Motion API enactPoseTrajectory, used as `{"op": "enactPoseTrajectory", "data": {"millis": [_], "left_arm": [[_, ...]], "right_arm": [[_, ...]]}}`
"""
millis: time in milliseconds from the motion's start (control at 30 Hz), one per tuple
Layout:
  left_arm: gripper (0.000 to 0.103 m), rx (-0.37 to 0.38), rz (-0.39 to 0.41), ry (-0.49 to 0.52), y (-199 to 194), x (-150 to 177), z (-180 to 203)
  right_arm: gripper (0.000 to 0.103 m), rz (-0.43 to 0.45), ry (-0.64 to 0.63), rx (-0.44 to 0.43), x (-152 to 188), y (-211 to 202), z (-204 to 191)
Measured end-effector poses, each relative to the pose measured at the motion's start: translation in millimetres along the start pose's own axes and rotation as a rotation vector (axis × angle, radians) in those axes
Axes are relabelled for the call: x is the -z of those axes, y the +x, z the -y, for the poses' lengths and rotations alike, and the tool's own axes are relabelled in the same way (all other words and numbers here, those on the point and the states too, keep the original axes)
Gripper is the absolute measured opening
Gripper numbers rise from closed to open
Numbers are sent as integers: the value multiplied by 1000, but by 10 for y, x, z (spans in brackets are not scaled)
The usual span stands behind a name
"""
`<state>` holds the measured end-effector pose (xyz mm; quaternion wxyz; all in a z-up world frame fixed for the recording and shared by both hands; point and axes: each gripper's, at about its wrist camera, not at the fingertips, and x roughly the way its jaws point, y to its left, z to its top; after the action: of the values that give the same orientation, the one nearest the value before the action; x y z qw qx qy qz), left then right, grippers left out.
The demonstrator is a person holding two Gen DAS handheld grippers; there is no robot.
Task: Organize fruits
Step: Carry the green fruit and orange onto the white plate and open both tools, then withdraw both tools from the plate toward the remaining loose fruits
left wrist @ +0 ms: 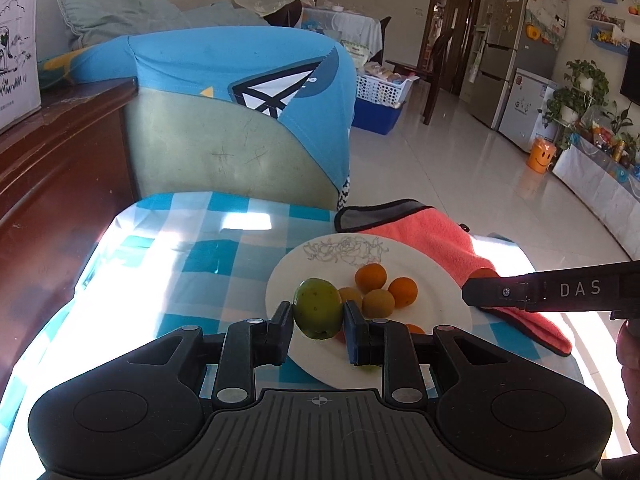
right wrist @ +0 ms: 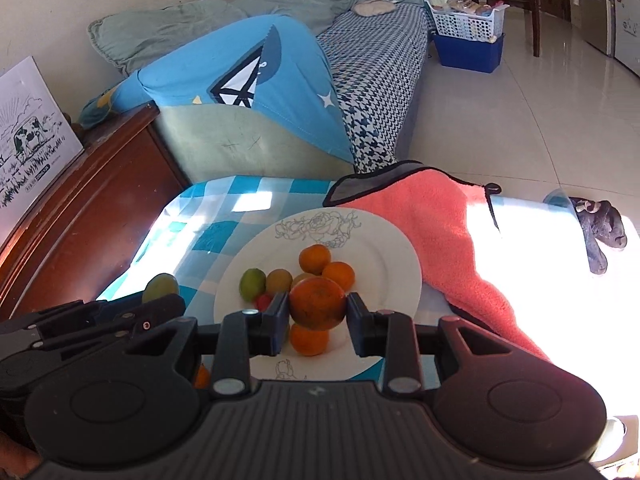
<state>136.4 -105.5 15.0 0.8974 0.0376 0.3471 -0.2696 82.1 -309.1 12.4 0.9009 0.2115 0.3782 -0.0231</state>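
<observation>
**A:** So what's each hand got?

**B:** The left gripper [left wrist: 318, 314] is clamped on a green fruit [left wrist: 318, 308], lifted just above the near edge of the white plate [left wrist: 436, 280]. The right gripper [right wrist: 318, 314] is squeezing a big orange [right wrist: 317, 303] between its pads, also held over the plate.

**A:** And what's on the plate?

**B:** A bunch of small oranges [right wrist: 316, 258], a lime-green fruit [right wrist: 252, 283], a yellowish one [right wrist: 279, 280] and a bit of something red [right wrist: 263, 302]. The plate sits on a blue checked tablecloth [right wrist: 208, 240], with a coral towel [right wrist: 432, 216] touching its far right rim.
</observation>
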Motion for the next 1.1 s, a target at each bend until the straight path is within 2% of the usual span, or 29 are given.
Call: {"op": "enactPoseTrajectory", "data": {"millis": [133, 567, 700, 833, 1100], "left_arm": [[24, 3, -39, -16, 195, -15, -27], [24, 29, -107, -12, 581, -51, -8], [24, 21, -99, -11, 608, -57, 4], [26, 31, -73, -27, 533, -121, 2], [47, 7, -5, -33, 238, -259, -28]], "right_arm": [[31, -21, 58, -3, -26, 110, 87], [31, -50, 83, 31, -29, 422, 101], [32, -59, 105, 41, -24, 521, 111], [34, -29, 115, 28, -55, 478, 95], [35, 9, 78, -4, -97, 326, -10]]}}
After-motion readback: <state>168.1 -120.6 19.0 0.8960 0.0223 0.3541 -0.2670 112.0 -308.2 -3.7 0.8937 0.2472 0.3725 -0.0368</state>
